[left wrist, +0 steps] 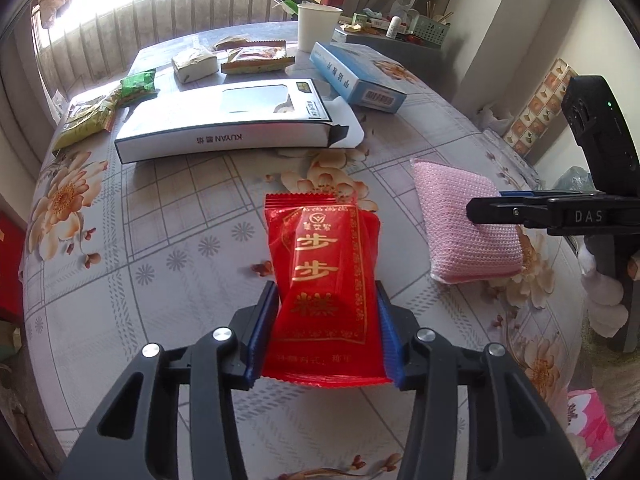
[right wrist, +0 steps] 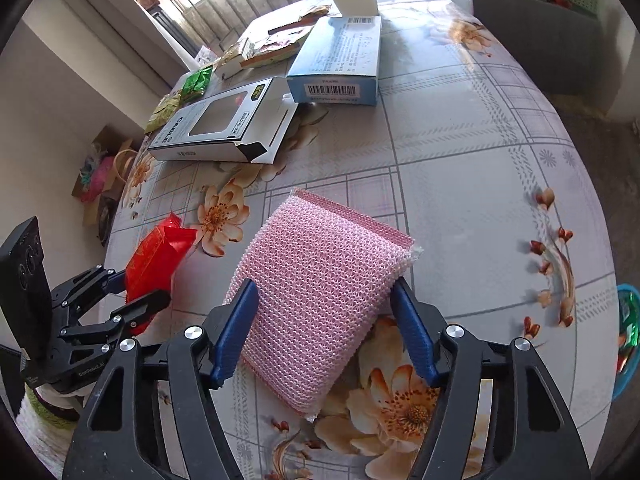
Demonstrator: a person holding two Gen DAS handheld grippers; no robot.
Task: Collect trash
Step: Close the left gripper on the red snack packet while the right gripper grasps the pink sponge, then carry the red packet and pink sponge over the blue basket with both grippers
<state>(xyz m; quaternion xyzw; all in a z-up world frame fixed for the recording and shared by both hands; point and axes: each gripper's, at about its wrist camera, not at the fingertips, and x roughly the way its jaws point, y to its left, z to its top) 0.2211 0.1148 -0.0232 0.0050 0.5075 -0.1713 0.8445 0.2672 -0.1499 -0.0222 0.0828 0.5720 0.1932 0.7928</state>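
Flowery plastic cloth covers one table [left wrist: 168, 216], biggest thing in view. On it, going down in size: two boxes, namely one long white box [left wrist: 224, 124] with a window and its end flap open, and one blue box [left wrist: 356, 76] with a barcode, lying just beside each other. Then one pink sponge [right wrist: 320, 300], one white paper cup [left wrist: 318, 26] standing upright at the far end, and one red snack packet [left wrist: 324, 280]. Smaller wrappers sit at the far side: two green ones [left wrist: 136, 86] near the white box's left end, plus a few pale and orange ones [left wrist: 256, 58] I can't count for sure.

Two grippers. Left gripper [left wrist: 326, 336] is clamped on the red snack packet, blue pads pressed against both its sides, packet sticking out ahead over the table. Right gripper [right wrist: 324, 336] straddles the pink sponge: the left pad touches its edge, the right pad sits right by the corner, but I can't tell whether it's really squeezing. Sponge lies just right of the packet.
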